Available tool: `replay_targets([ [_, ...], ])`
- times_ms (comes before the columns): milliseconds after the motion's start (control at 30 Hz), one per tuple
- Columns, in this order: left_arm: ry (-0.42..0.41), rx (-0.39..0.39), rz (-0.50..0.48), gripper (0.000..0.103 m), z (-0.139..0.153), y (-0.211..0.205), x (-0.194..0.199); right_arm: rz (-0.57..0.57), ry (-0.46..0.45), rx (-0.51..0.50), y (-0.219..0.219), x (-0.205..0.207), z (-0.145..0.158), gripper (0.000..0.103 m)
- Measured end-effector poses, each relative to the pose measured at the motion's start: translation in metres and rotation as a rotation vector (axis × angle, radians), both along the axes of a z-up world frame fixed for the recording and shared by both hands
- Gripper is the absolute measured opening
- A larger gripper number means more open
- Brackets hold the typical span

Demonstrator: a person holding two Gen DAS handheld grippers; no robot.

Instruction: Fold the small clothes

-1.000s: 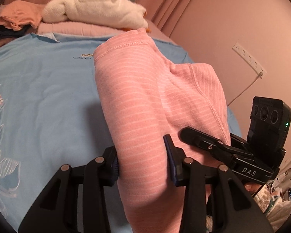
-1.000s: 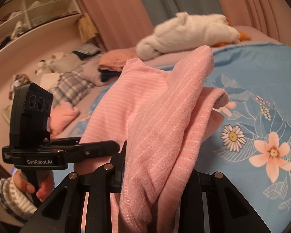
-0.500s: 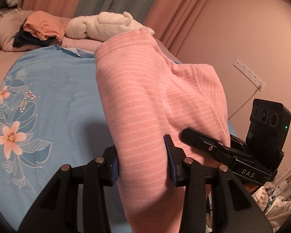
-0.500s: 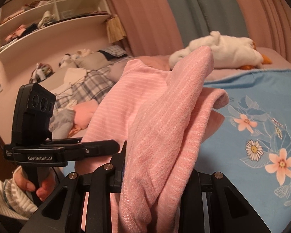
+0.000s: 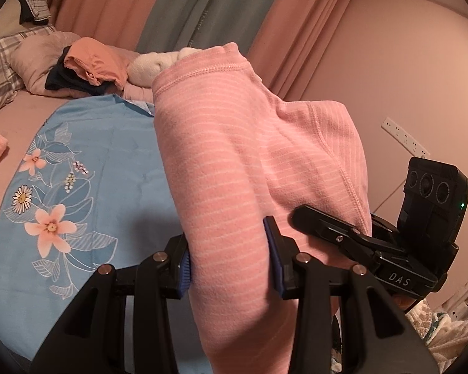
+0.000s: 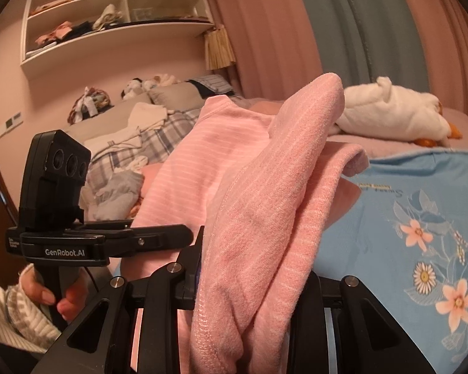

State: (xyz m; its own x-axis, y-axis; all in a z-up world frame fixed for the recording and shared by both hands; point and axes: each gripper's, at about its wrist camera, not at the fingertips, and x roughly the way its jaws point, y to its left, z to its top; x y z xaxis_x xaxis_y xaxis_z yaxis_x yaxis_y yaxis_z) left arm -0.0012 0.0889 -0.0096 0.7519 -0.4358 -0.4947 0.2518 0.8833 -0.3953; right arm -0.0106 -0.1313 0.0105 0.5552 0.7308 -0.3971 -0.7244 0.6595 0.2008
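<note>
Bed [image 5: 78, 280] w/ blue floral sheet [image 6: 405, 265] spreads below and ahead of both sets of fingers. Curtains [image 5: 202, 15] behind it; wall shelf [image 6: 109, 15] up-left of R fingers, clothes inside.

Pink striped garment [image 5: 227, 171]: task item, lifted off the sheet, bunched, hanging between the two grippers. In L view it rises from between the fingers and drapes over to the right, onto R gripper's side. In R view a thick fold stands up from the fingers, hem hanging down below them.

White plush [image 6: 390, 115] far ahead of R fingers, lying on pink bedding. Clothes pile [image 5: 87, 65], orange over dark, ahead-left of L fingers.

L gripper [image 5: 227, 268]: blue pads clenched on the garment, cloth bulging between them. R gripper [image 6: 252, 283]: clamped on the fold; right finger hidden by cloth.

Hand [image 6: 46, 293], striped sleeve, on L gripper's handle.
</note>
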Motion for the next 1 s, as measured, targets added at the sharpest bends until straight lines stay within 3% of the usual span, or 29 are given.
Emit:
replay_targets([
  [1000, -0.033, 0.012, 0.033, 0.040, 0.011, 0.036, 0.040, 0.018, -0.062, -0.023, 0.033, 0.031, 0.011, 0.031],
])
